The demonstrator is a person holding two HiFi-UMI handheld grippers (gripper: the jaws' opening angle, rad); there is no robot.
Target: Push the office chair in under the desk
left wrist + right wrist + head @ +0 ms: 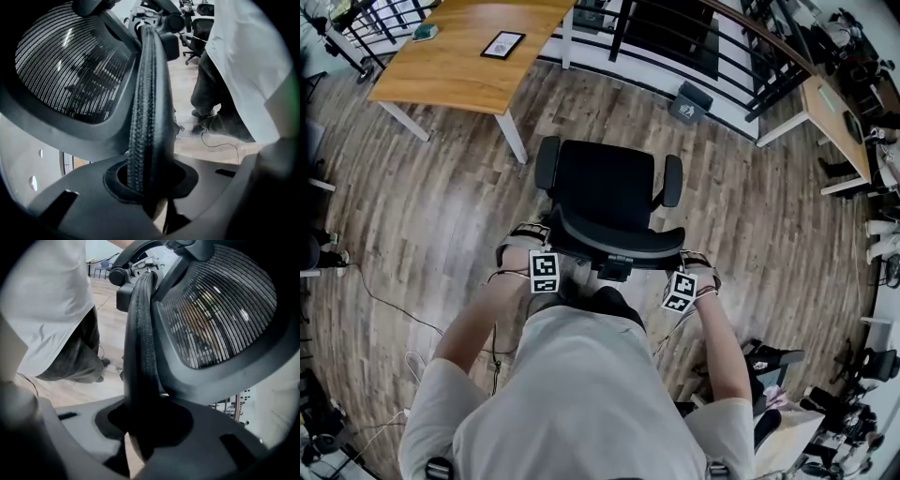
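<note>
The black office chair (605, 187) stands on the wood floor, its seat facing the wooden desk (464, 52) at the upper left and apart from it. I stand behind its backrest (614, 246). My left gripper (551, 248) is shut on the left end of the backrest's top rim, my right gripper (680, 261) on the right end. In the left gripper view the padded rim (145, 93) runs between the jaws of the left gripper (147, 187), beside the mesh (70, 70). In the right gripper view the rim (140, 333) is clamped in the right gripper (145, 423) the same way.
The desk's white leg (511, 136) stands just left of the chair's armrest. A dark tablet (502, 44) lies on the desk. A black railing (675, 47) runs behind, a second desk (834, 117) stands at the right. A cable (394, 305) trails across the floor at my left.
</note>
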